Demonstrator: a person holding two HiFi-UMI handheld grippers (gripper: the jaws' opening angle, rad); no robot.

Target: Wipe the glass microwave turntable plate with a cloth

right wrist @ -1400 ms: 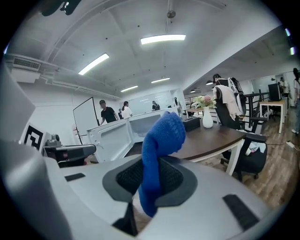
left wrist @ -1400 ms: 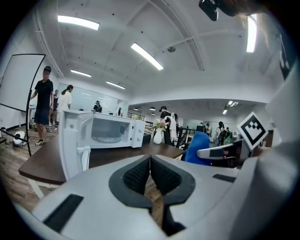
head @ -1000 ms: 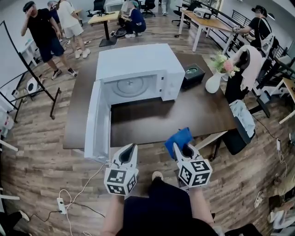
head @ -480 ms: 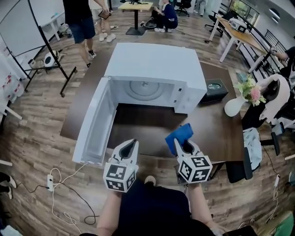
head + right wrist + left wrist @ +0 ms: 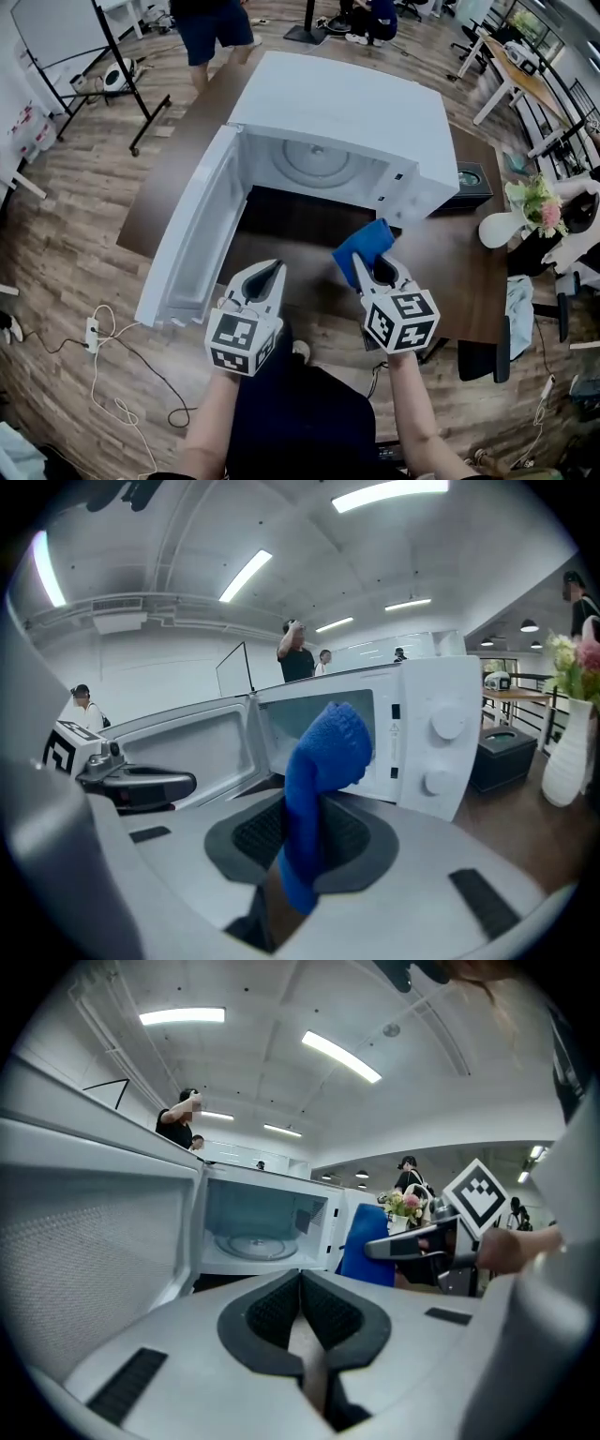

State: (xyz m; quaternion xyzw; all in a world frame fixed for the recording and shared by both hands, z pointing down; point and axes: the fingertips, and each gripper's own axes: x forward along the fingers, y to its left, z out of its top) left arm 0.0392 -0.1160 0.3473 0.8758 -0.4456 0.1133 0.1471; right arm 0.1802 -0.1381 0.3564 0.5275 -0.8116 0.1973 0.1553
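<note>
The glass turntable plate (image 5: 316, 161) lies flat inside the white microwave (image 5: 366, 103), whose door (image 5: 192, 239) hangs open to the left. It also shows in the left gripper view as a clear turntable plate (image 5: 253, 1244) on the oven floor. My right gripper (image 5: 366, 267) is shut on a blue cloth (image 5: 364, 246), held in front of the opening over the table. The cloth (image 5: 323, 771) sticks up between the right gripper's (image 5: 305, 827) jaws and hides the plate there. My left gripper (image 5: 272, 272) is shut with nothing in it, near the door's front edge.
The microwave stands on a dark brown table (image 5: 441, 272). A black box (image 5: 472, 175) and a white vase of flowers (image 5: 525, 211) sit to its right. Cables (image 5: 103, 347) lie on the wooden floor at the left. A person (image 5: 217, 23) stands behind the table.
Both grippers and the head camera have come closer to the open microwave. The blue cloth stays clamped in the right gripper; the left stays shut and empty.
</note>
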